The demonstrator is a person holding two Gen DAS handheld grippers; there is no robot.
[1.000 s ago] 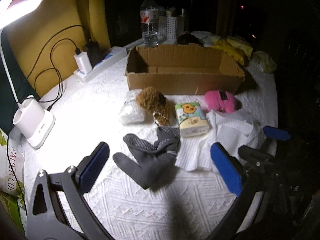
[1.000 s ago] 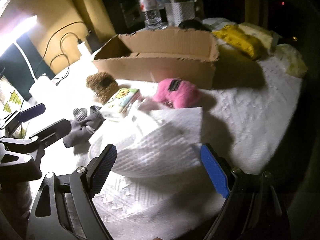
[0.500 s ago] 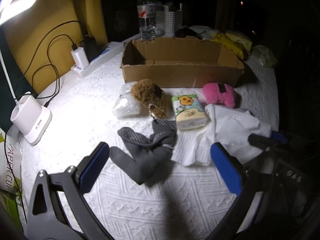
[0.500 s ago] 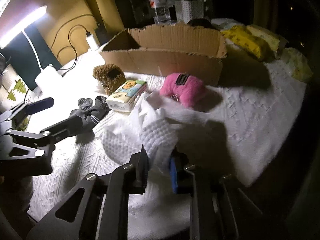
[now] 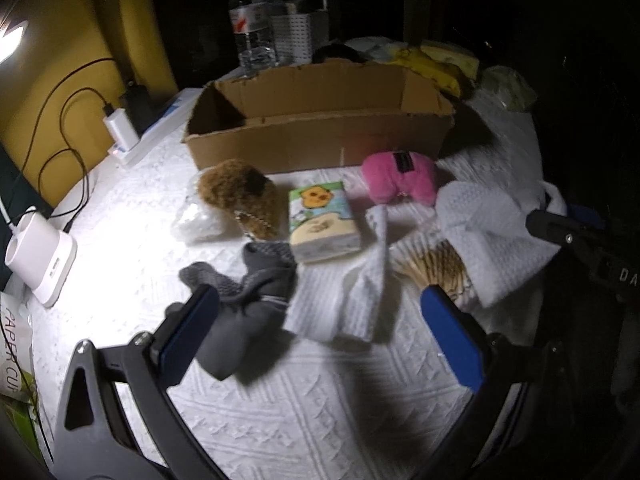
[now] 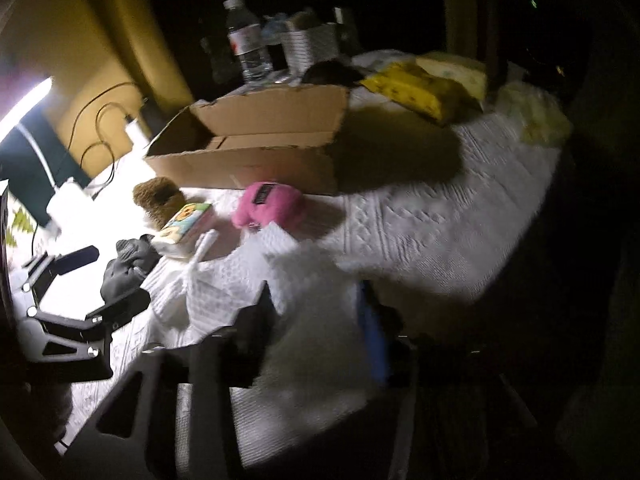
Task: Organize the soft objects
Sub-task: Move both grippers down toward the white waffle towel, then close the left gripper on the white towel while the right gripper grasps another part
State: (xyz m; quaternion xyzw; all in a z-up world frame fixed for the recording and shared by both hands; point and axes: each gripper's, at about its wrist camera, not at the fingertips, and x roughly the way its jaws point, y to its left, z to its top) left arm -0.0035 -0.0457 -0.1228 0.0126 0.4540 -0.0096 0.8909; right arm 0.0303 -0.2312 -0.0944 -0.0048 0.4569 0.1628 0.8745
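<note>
On the white table point(image 5: 320, 400) the cardboard box point(image 5: 320, 140) looks empty, nothing sorted; right gripper point(image 6: 316, 320) opening around the white towel point(image 6: 312, 280), left gripper point(image 5: 320, 332) open.

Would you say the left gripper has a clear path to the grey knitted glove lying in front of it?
Probably yes: the left gripper is open and empty, and the grey knitted glove lies uncovered by its left finger, with only the white waffle towel beside it.
</note>
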